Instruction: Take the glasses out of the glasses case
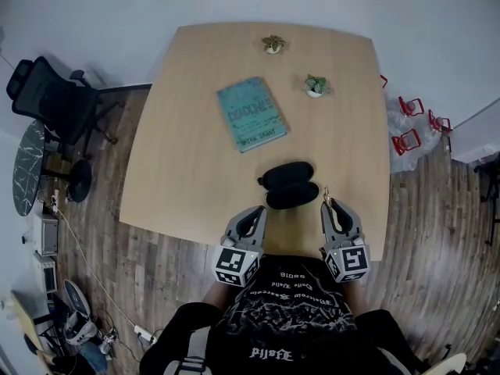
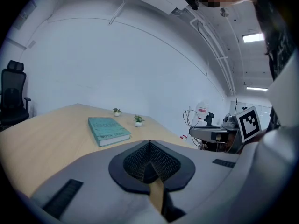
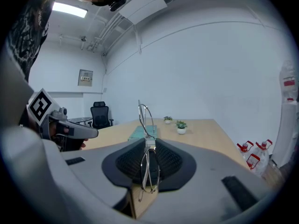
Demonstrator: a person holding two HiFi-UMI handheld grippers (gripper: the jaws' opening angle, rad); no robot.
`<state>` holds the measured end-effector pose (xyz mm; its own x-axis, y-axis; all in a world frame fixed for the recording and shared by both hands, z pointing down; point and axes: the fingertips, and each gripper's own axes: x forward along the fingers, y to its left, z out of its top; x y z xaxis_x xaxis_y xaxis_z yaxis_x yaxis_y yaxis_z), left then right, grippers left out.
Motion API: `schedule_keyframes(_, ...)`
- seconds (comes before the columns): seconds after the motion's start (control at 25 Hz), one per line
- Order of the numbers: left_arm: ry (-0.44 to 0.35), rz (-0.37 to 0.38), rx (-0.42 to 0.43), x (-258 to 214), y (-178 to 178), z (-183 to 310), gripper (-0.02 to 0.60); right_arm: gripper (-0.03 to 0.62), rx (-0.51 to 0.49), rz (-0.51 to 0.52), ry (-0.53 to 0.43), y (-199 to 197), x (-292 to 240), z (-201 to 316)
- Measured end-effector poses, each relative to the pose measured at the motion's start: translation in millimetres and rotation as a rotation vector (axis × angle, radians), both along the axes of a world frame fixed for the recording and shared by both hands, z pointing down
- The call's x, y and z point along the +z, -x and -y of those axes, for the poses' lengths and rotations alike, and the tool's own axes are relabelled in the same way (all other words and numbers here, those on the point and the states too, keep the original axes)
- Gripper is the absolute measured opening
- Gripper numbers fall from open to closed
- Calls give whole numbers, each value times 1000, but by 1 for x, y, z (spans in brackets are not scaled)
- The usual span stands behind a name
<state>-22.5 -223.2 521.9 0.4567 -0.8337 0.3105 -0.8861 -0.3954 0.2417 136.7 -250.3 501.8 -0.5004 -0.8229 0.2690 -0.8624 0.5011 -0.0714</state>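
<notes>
Two grippers: low in the head view, one on either side of the case; left gripper (image 1: 256, 212) clenched on nothing, right gripper (image 1: 331, 206) clamped on the glasses (image 3: 149, 145).
Glasses: clear of the case, standing on edge between the right jaws, one wire rim rising above them.
Glasses case (image 1: 287, 184): black, lying open on the table (image 1: 180, 170), long axis running left to right across the frame.
Key relation: case lies just left of the right gripper's tips and up-right of the left's; the glasses sit beside its right end.
Judged next: set the glasses on bare tabletop; the thin wire may slip.
</notes>
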Motion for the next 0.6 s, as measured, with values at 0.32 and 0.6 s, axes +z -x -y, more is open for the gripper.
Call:
schedule_keyframes(0.32,8,17,24,6,0,7,3,74,-6,-48,0,0,2,2)
schedule_keyframes(0.6,-2,26,41,5,-5,13,3,74,-11,-65,-3,1,3,7)
